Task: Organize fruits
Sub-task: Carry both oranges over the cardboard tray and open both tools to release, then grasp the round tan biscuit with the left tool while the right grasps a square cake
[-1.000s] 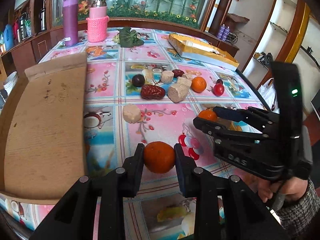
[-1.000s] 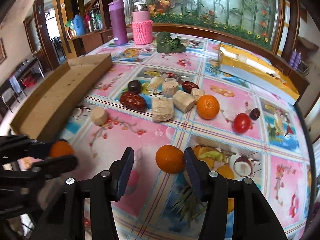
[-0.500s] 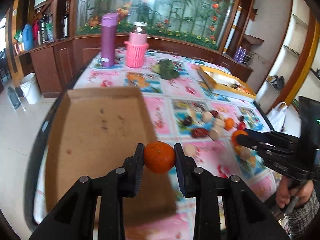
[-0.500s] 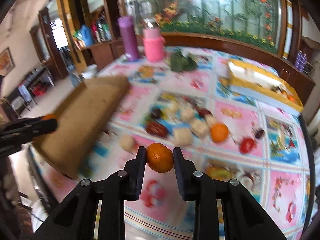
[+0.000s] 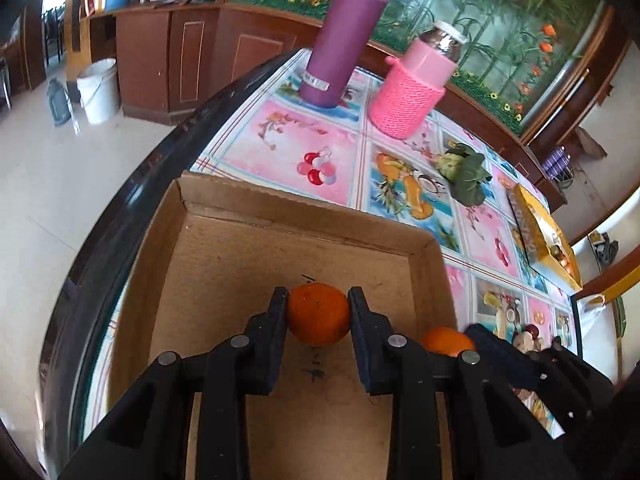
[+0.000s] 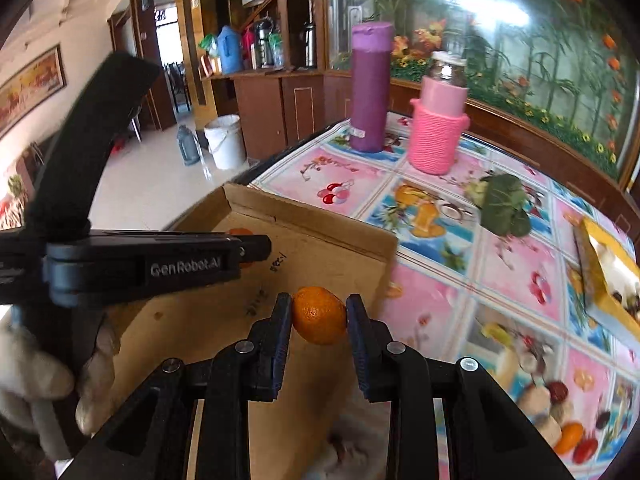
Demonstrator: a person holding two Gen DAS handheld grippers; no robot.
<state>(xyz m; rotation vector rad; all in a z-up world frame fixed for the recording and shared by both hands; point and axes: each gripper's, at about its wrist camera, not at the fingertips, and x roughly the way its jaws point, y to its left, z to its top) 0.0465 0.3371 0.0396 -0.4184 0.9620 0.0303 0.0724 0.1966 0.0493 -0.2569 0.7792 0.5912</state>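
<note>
My left gripper [image 5: 318, 314] is shut on an orange [image 5: 319, 313] and holds it over the floor of the shallow cardboard box [image 5: 224, 272]. My right gripper [image 6: 319, 315] is shut on a second orange [image 6: 319, 314], over the same box [image 6: 320, 248] near its right wall. In the left wrist view the right gripper's orange [image 5: 447, 341] shows just right of my fingers. In the right wrist view the left gripper [image 6: 256, 249] reaches in from the left, its orange [image 6: 240, 233] mostly hidden. Other fruits [image 6: 568, 436] lie on the table at lower right.
A purple flask [image 5: 352, 32] and a pink knit-sleeved jar [image 5: 412, 92] stand at the table's far end. A green leafy vegetable [image 5: 464, 176] lies past the box. A yellow box [image 5: 540, 236] sits at the right edge. The table's dark left edge [image 5: 132, 208] runs beside the cardboard box.
Both grippers lifted their oranges off the table and carried them left, over the cardboard box. The right gripper closed on its orange about a second ago.
</note>
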